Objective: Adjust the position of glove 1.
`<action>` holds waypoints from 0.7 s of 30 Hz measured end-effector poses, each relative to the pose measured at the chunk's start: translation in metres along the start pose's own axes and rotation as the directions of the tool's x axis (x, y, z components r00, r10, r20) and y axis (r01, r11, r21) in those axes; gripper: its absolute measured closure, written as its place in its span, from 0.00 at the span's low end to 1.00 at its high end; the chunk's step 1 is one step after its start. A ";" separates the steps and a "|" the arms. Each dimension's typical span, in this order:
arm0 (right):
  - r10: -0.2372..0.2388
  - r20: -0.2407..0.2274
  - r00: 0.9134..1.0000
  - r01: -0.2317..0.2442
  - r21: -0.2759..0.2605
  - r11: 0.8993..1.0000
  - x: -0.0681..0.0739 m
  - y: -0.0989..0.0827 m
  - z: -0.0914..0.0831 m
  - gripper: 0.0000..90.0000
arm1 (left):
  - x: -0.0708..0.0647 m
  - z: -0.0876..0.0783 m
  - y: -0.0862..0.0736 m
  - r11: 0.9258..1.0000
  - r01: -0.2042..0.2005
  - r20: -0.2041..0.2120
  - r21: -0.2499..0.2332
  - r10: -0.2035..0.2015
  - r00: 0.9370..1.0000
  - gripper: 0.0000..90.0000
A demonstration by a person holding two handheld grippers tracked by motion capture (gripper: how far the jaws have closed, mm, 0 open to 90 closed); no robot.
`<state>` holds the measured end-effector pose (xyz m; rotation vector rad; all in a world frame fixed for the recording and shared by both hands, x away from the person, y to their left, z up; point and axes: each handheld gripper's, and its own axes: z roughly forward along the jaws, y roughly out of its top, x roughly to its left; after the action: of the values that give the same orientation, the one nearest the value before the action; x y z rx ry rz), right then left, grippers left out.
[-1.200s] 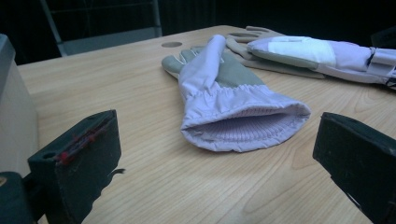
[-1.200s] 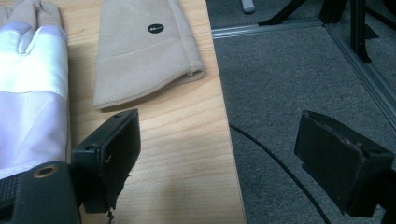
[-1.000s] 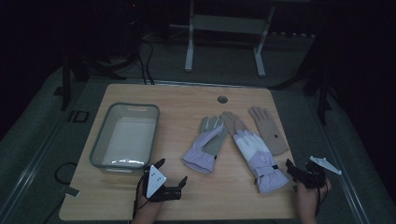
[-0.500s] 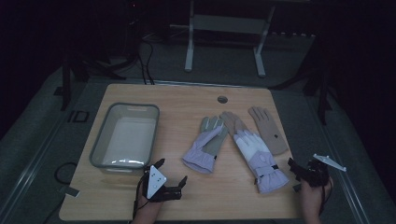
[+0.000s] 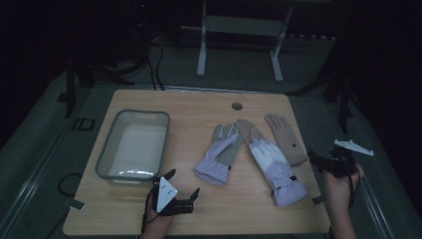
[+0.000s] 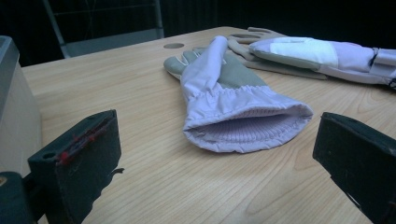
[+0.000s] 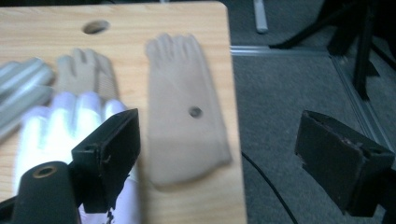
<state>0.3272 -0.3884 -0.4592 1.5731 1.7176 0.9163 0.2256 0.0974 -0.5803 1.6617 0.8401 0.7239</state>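
Left claw [image 5: 182, 185] sits low over the near edge of the tabletop [image 5: 199, 107], jaws spread wide and holding nothing. In the left gripper view its jaws frame the open cuff of the lilac glove [image 6: 233, 100], which lies flat just ahead of them, apart from both jaws. In the high view that lilac glove [image 5: 219, 154] lies near the middle of the tabletop, cuff toward the person, fingers pointing away. Right claw [image 5: 314, 160] is held at the right edge of the tabletop, partly over the floor, jaws likewise spread and empty. In the right gripper view the tan glove [image 7: 187, 116] lies flat between its jaws, close along the tabletop's right edge. A white-and-lilac glove [image 5: 273, 167] lies between the other two, cuff toward the near edge; its fingers overlap a second tan glove [image 5: 247, 128] underneath. Tan glove [image 5: 285, 139] and white-and-lilac glove lie just beside each other; whether they touch cannot be told. A grey bin [image 5: 107, 159] stands at the left of the tabletop, well apart from the gloves, beyond the left claw.
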 end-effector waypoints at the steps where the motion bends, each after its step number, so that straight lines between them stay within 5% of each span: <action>1: -0.005 -0.012 1.000 0.005 -0.005 1.000 0.004 0.005 -0.001 0.16 | 0.000 0.000 0.000 1.000 -0.002 0.001 0.000 0.002 1.000 0.01; 11: -0.057 -0.076 0.995 0.051 -0.075 0.996 0.040 0.034 0.000 0.15 | 0.001 0.000 0.000 1.000 0.008 0.002 0.001 -0.008 1.000 0.01; 14: -0.104 -0.093 0.990 0.094 -0.106 0.990 0.056 0.042 0.000 0.16 | 0.001 0.000 0.000 1.000 0.004 0.002 0.002 -0.004 1.000 0.01; 21: -0.123 -0.161 0.979 0.112 -0.074 0.991 0.089 0.051 0.004 0.14 | 0.000 0.000 0.000 1.000 0.007 0.001 0.003 -0.007 1.000 0.01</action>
<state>0.3511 -0.2975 -0.4183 1.3710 1.8546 1.0568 0.2262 0.0975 -0.5802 1.6602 0.8465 0.7173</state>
